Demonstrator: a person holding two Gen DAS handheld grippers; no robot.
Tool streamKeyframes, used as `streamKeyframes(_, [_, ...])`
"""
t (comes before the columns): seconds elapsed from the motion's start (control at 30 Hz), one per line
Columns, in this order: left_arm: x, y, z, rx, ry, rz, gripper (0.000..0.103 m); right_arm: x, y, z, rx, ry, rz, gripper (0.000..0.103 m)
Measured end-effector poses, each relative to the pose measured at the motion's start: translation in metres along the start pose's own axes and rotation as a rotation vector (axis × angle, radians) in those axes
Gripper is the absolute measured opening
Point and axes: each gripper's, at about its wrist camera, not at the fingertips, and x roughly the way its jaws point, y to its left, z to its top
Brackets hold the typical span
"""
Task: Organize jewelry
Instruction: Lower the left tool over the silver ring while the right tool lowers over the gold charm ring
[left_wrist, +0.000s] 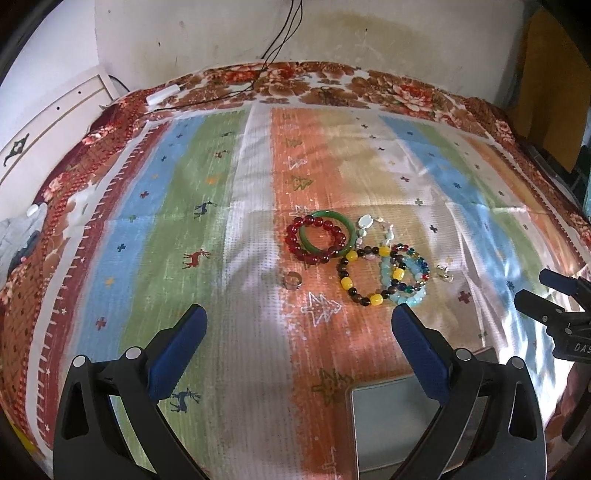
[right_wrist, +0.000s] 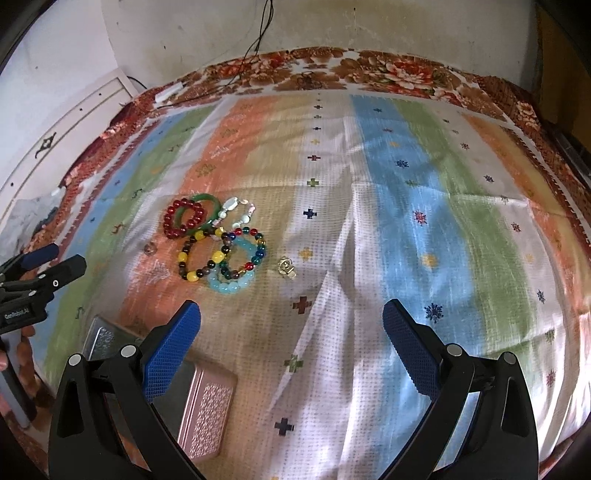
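A heap of bracelets lies on the striped cloth: a red bead bracelet (left_wrist: 291, 242) (right_wrist: 169, 225) overlapping a green bangle (left_wrist: 334, 215) (right_wrist: 207, 197), a yellow-and-brown bead bracelet (left_wrist: 347, 283), a light-blue one (left_wrist: 408, 297) and a multicoloured one (right_wrist: 258, 254). A small ring (left_wrist: 291, 281) (right_wrist: 149, 248) lies to their left, and a gold trinket (right_wrist: 286, 266) to their right. My left gripper (left_wrist: 299, 321) is open just short of the heap. My right gripper (right_wrist: 291, 314) is open too, nearer than the trinket. Both hold nothing.
An open metal box (left_wrist: 388, 417) with a pink patterned side (right_wrist: 207, 406) lies near the cloth's front edge, between the grippers. The cloth covers a flowered bedspread (left_wrist: 332, 85). Black cables (left_wrist: 273, 51) hang at the far wall. A white headboard (left_wrist: 55, 118) stands on the left.
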Motion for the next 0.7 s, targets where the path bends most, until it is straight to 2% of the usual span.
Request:
streamKeyframes(0.2, [0.015, 0.002, 0.008, 0.002, 0.027, 0.002, 0.098, 0.016, 0.001, 0.008, -0.011, 0.041, -0.008, 0.101])
streamKeyframes(0.37, [0.026, 0.009, 0.014, -0.031, 0.047, -0.028, 0.098, 0.027, -0.002, 0.015, -0.008, 0.064, -0.034, 0.101])
streamKeyframes(0.5, [0.037, 0.009, 0.019, -0.025, 0.061, -0.016, 0.098, 0.039, -0.001, 0.017, -0.018, 0.096, -0.040, 0.101])
streamKeyframes(0.7, [0.051, 0.012, 0.018, -0.056, 0.098, -0.038, 0.097, 0.044, -0.010, 0.025, 0.047, 0.099, -0.017, 0.101])
